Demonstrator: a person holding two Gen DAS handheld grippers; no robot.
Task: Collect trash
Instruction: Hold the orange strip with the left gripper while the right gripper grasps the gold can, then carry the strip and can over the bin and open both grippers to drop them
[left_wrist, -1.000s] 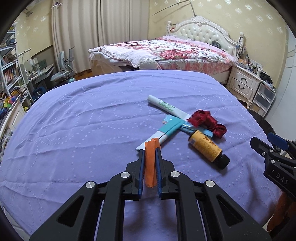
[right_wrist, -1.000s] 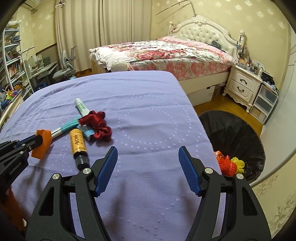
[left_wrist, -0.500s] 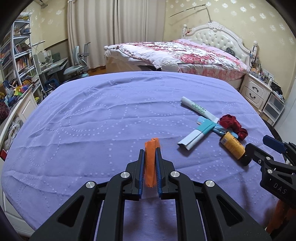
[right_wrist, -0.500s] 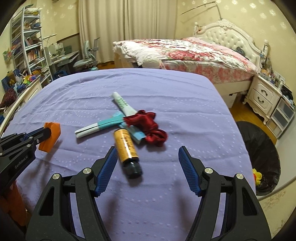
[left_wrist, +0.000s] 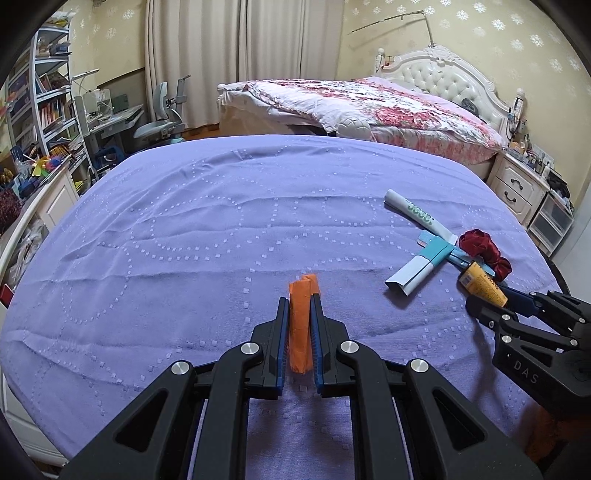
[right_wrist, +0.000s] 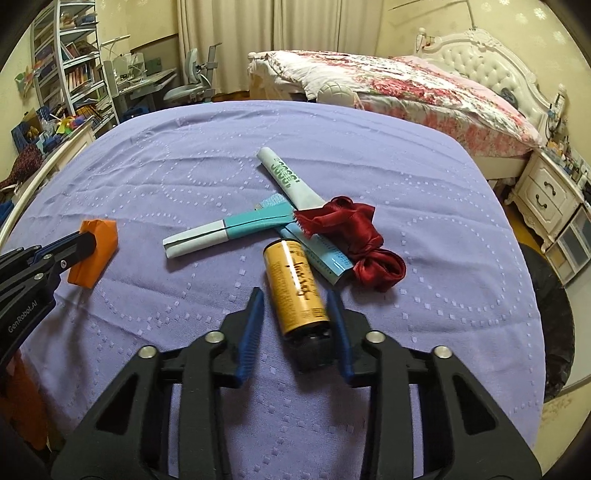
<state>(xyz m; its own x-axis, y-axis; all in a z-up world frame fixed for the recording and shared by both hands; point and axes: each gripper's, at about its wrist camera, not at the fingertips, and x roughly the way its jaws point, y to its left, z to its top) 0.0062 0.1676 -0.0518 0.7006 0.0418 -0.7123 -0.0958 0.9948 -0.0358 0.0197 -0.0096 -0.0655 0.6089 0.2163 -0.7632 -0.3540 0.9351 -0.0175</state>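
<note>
My left gripper (left_wrist: 299, 306) is shut on a folded orange paper piece (left_wrist: 301, 321), held just above the purple cloth; it also shows in the right wrist view (right_wrist: 94, 254). My right gripper (right_wrist: 295, 301) is open, its jaws on either side of a yellow bottle with a black cap (right_wrist: 297, 288) lying on the cloth; whether the pads touch it I cannot tell. Beyond the bottle lie a white and teal paper tube (right_wrist: 225, 234), a pale green tube (right_wrist: 288, 179), a teal packet (right_wrist: 321, 253) and a crumpled dark red ribbon (right_wrist: 354, 236).
The purple cloth covers a table (right_wrist: 184, 166). A black-lined trash bin (right_wrist: 554, 325) stands on the floor past the right edge. A bed (left_wrist: 369, 107) and nightstand (left_wrist: 517, 184) lie behind; shelves and a desk (left_wrist: 55, 122) stand at left.
My right gripper has swung left from the bin side, advanced onto the yellow bottle and narrowed around it. My left gripper moved left, away from the pile, still holding the orange paper.
</note>
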